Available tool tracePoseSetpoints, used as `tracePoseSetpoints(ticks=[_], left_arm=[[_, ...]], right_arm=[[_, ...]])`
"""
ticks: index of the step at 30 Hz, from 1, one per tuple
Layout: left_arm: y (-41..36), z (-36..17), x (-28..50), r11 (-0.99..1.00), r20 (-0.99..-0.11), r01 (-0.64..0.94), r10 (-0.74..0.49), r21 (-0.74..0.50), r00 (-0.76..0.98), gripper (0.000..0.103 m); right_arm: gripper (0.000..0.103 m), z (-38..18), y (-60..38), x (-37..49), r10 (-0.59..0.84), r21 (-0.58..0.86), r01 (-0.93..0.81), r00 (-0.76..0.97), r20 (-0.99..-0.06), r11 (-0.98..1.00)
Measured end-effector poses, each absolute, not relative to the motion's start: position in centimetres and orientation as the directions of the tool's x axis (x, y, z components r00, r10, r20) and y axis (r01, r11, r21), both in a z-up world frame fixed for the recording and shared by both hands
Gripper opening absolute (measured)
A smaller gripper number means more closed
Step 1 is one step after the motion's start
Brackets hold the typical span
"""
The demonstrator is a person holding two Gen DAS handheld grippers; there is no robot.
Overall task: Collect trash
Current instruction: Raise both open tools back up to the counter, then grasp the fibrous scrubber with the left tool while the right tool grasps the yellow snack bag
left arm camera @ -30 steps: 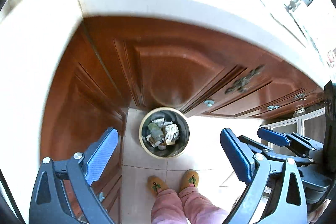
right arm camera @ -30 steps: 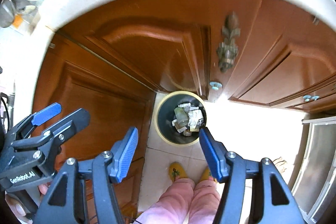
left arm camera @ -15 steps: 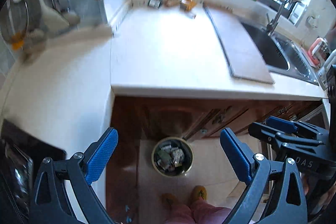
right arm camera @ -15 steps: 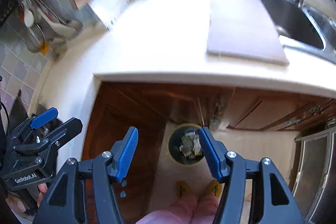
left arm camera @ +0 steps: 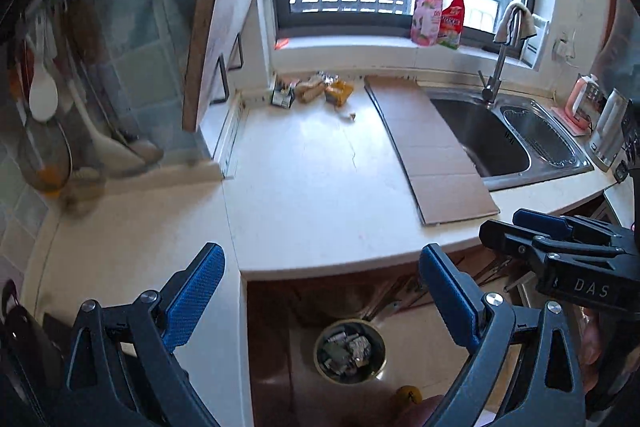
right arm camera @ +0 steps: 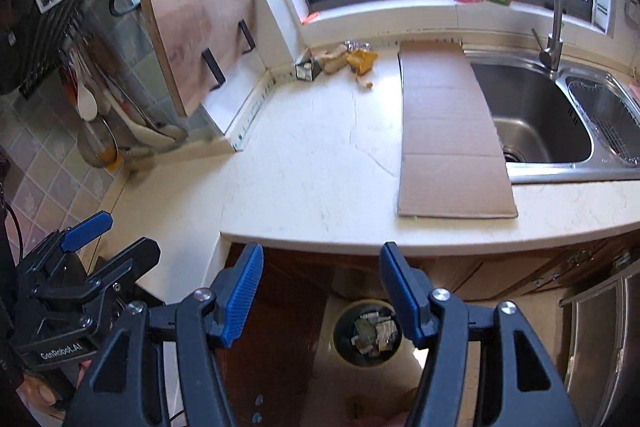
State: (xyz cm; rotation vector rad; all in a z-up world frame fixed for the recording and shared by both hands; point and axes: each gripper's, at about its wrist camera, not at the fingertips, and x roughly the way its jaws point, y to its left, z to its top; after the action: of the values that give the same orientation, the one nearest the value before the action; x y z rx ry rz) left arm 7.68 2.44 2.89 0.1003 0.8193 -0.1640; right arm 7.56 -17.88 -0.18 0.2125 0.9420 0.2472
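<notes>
- My left gripper [left arm camera: 320, 303] is spread wide with nothing between its blue pads; my right gripper [right arm camera: 322, 301] is likewise released and empty. I carry nothing in either.
- The trash bin [left arm camera: 350, 351] stands on the floor below the counter edge, at about 6 o'clock in both wrist views. It already holds a heap of crumpled wrappers and paper, so I judge a good part of the collecting done.
- What is left sits far back on the countertop [left arm camera: 312, 187], at about 12 o'clock near the window wall: a small cluster of trash [left arm camera: 314, 90] made of a little opened carton, a tan crumpled piece and a yellow wrapper lying just beside one another.
- A small scrap [left arm camera: 347, 115] lies apart from that cluster, slightly nearer to me.
- In the right wrist view the same cluster [right arm camera: 338, 62] lies at about 12 o'clock, left of the cardboard sheet [right arm camera: 448, 135].
- The cardboard sheet lies flat beside the sink [left arm camera: 492, 143], at about 2 o'clock. Whether it counts as trash I cannot tell.
- The rest of the counter between me and the cluster shows no other litter.
- My judgement: the task is well along but not finished. The back cluster and the loose scrap remain, and each needs a reach across the counter, a grasp, and a drop into the bin below.
</notes>
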Motion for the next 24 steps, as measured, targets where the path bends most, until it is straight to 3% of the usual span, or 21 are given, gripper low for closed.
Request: tracePoseSetpoints(ticks=[12,24], left_arm=[[-0.3,7.1,13.5,0.977,-0.672,0.207,-0.115,0.057,0.731,0.097],[-4.2,6.1,30.5,0.982,-0.725,0.171,-0.057,0.085,0.687,0.095]], right_arm=[[0.061,4.3,-20.1,14.0,0.315,0.288,-0.146,0.615,-0.723,0.947],[0.061,3.8,-23.7,30.5,0.408,0.358,-0.200,0.532,-0.742,0.912]])
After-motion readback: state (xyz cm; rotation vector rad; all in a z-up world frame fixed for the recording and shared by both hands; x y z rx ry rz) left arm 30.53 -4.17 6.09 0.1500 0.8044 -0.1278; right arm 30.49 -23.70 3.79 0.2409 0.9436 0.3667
